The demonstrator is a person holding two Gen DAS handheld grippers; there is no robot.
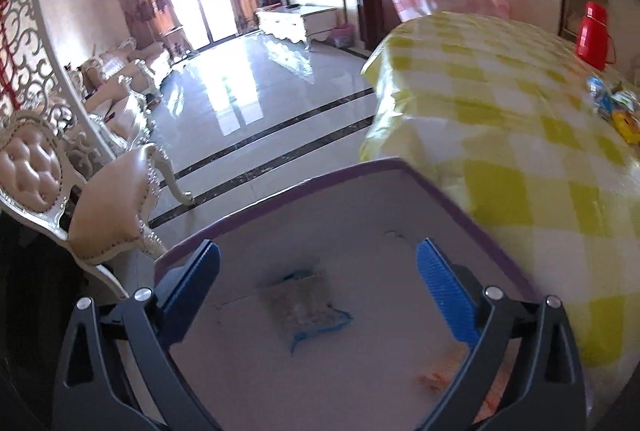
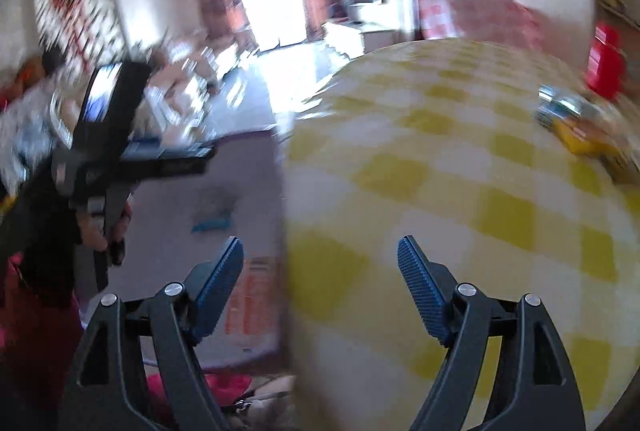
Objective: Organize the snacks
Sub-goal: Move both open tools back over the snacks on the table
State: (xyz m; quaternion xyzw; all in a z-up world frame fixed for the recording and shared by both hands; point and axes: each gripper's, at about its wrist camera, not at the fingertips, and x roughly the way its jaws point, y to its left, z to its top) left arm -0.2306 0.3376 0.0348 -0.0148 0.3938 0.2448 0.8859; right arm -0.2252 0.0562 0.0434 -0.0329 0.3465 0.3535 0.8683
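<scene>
Snacks are in two places: one flat packet [image 1: 302, 305], clear with pale contents and a blue edge, lies on the white floor of a purple-rimmed box [image 1: 352, 175] in the lower middle of the left wrist view, and a loose heap of snacks [image 1: 618, 107] in blue, silver and yellow wrappers sits on the table at the right edge of that frame. Print on the wrappers is too small and blurred to read, so no brand or label can be made out. A second, orange-marked packet [image 1: 434, 377] lies in the box at the lower right, partly behind a finger. The left gripper [image 1: 318, 271] hangs over the box with its jaws spread wide, the blue-edged packet below and between them but untouched. The table carries a yellow and white checked cloth [image 1: 500, 119], and a red flask [image 1: 594, 35] stands at its far side, upper right. In the right wrist view, heavily smeared, the right gripper [image 2: 320, 263] sits at the bottom of the frame over the near edge of the cloth, its jaws released and holding nothing. The box shows at the left of that frame, and the heap of wrappers lies well apart at the upper right.
</scene>
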